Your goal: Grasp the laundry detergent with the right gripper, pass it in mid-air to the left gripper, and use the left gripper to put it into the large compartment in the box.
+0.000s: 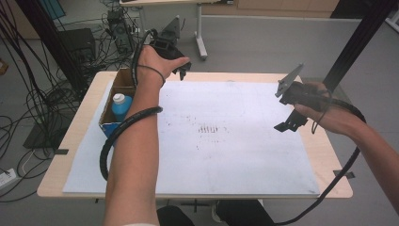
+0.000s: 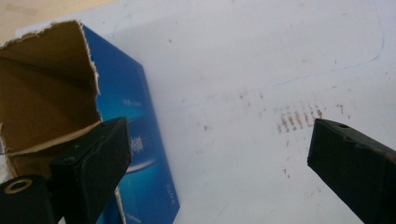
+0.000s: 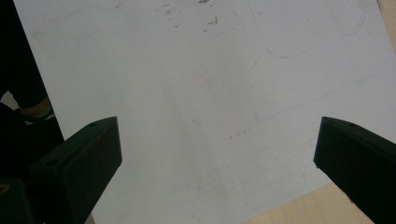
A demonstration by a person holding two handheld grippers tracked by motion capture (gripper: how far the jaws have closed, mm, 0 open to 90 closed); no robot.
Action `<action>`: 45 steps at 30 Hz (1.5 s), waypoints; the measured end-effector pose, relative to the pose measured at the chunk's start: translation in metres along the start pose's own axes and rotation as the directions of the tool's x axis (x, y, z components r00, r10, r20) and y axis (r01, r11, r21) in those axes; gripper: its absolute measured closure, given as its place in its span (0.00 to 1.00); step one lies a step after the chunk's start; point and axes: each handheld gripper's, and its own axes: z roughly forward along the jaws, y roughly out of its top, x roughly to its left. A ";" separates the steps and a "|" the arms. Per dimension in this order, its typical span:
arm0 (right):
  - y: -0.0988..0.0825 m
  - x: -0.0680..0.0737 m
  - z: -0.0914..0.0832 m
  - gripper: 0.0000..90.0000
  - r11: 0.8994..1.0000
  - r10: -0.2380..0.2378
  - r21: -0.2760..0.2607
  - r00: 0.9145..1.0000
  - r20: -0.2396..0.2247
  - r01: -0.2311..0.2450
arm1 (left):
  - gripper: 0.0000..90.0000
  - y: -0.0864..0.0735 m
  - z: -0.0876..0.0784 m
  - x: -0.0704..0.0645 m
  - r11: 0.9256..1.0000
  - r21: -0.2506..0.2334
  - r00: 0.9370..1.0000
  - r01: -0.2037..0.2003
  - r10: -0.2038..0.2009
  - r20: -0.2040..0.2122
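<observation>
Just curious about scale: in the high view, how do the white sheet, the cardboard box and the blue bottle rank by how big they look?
1. White sheet, by far the largest; it covers most of the table.
2. Cardboard box, standing at the sheet's left edge.
3. Blue bottle, smallest; it sits inside the box, partly hidden by its wall.

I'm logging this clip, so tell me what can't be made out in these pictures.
- Bottle: high view, lower body hidden by the cardboard box walls and the left forearm.
- Box bottom: left hand-held gripper view, cut off by its own jaw and the frame edge.
- Printing on the box's blue side: blurred.
</observation>
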 end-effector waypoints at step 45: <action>-0.002 -0.005 0.003 0.01 1.000 -0.010 0.010 1.000 -0.007 0.010 | 0.07 0.009 0.008 -0.004 1.000 0.004 1.000 0.007 -0.007 -0.006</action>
